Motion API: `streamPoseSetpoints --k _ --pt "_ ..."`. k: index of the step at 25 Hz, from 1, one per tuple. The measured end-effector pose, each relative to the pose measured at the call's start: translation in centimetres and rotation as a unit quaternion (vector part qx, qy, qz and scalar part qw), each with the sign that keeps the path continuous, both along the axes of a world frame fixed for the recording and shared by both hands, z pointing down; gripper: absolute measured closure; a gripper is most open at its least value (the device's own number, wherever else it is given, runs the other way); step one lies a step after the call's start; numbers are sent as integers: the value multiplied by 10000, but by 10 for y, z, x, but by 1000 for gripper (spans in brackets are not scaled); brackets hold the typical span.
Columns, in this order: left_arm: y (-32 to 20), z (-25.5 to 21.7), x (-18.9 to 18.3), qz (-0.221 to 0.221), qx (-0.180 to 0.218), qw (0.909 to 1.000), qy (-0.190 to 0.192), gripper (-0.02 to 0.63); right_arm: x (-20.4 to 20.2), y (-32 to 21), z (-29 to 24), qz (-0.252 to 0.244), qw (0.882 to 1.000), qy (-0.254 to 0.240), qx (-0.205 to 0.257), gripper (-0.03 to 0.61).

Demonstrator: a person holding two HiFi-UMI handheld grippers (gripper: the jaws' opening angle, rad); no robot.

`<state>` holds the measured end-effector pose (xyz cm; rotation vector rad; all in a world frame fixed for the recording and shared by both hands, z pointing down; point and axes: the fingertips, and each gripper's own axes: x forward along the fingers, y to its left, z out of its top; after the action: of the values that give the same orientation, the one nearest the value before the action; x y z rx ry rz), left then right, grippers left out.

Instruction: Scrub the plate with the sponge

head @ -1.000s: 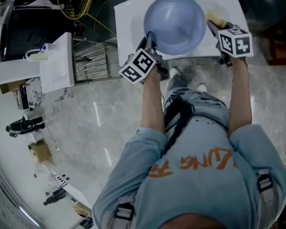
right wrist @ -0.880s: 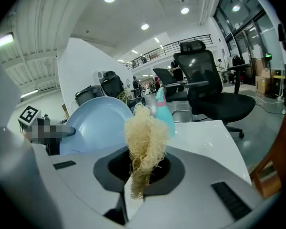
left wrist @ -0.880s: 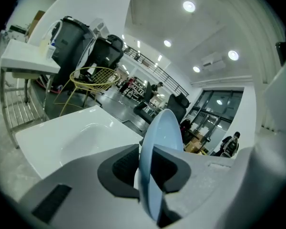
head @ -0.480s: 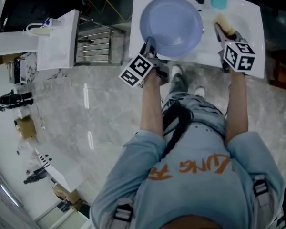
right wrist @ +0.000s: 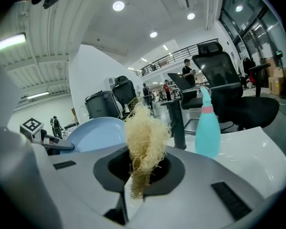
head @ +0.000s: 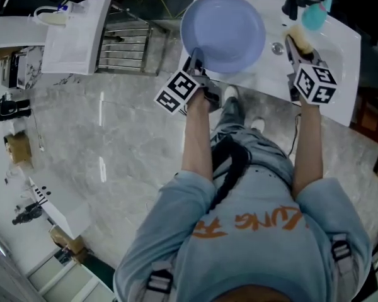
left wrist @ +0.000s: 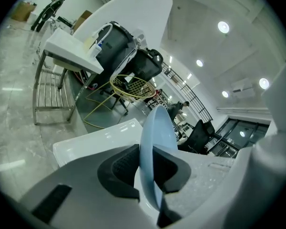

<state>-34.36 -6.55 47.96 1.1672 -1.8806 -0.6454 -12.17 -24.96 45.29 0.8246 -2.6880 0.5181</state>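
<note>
White sink [head: 259, 77] is lying below: left gripper [head: 194, 61] is clamping the plate [head: 222, 29] by its near rim over the sink's left edge; right gripper [head: 295, 44] is squeezing the sponge [head: 301, 40].

Plate [left wrist: 157, 137] rim partly behind left tongs [left wrist: 148, 170]

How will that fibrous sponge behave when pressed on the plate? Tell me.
Probably soft and springy: the sponge is a loose fibre tuft fanning above the right tool. Likely very light; it should squash against the plate rather than shove it.

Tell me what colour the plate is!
The plate is pale blue all over, with no pattern. It shows best in the head view.
</note>
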Motion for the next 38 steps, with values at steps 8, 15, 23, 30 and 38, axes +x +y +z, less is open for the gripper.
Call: streamPoseSetpoints --k 8,15,23,30,38 --pt "-3 13 -39 -119 65 9995 297 574 -36 1 -1 8 9999 50 87 548" --pt "-34 30 -71 -66 35 9973 730 574 -78 -12 0 -131 9994 274 135 548" --pt "-62 58 -111 14 -118 9947 1025 572 -93 -23 17 10 9981 615 87 548" --pt "-88 88 -130 40 -388 9874 1532 571 -100 -29 27 153 9959 886 69 548" --pt "-118 103 -130 333 -626 9836 1657 569 -107 -37 34 229 9940 1070 75 548"
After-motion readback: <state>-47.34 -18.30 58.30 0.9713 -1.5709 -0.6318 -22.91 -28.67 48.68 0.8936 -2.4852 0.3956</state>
